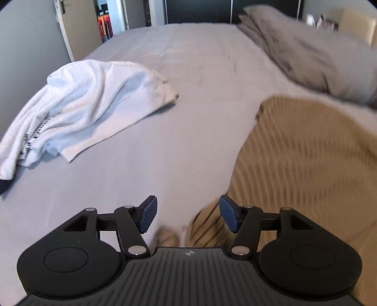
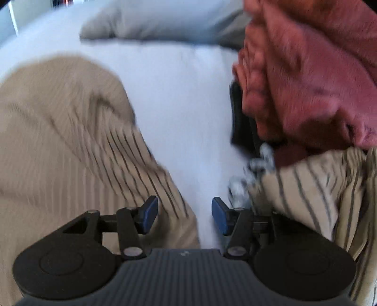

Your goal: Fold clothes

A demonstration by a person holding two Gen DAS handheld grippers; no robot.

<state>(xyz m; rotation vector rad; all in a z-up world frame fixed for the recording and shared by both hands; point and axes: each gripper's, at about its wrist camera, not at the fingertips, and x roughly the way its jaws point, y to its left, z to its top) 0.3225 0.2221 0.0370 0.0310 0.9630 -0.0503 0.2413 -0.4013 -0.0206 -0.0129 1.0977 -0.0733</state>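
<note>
A beige ribbed garment (image 1: 306, 160) lies rumpled on the grey bed (image 1: 188, 94), flanked by the left gripper (image 1: 187, 215) and right gripper (image 2: 185, 215), both with jaws apart and empty; a white shirt (image 1: 89, 103) and red garment (image 2: 313, 77) wait nearby; a clean fold likely needs matching corners pinched and lifted evenly.

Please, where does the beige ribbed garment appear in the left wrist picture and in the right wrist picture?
Left wrist view: the beige ribbed garment fills the lower right, lying on the grey bed sheet.
Right wrist view: the same garment fills the left side, from the middle down to the bottom edge.
Shared landmark: the grey pillow, beyond the garment in both views.
</note>
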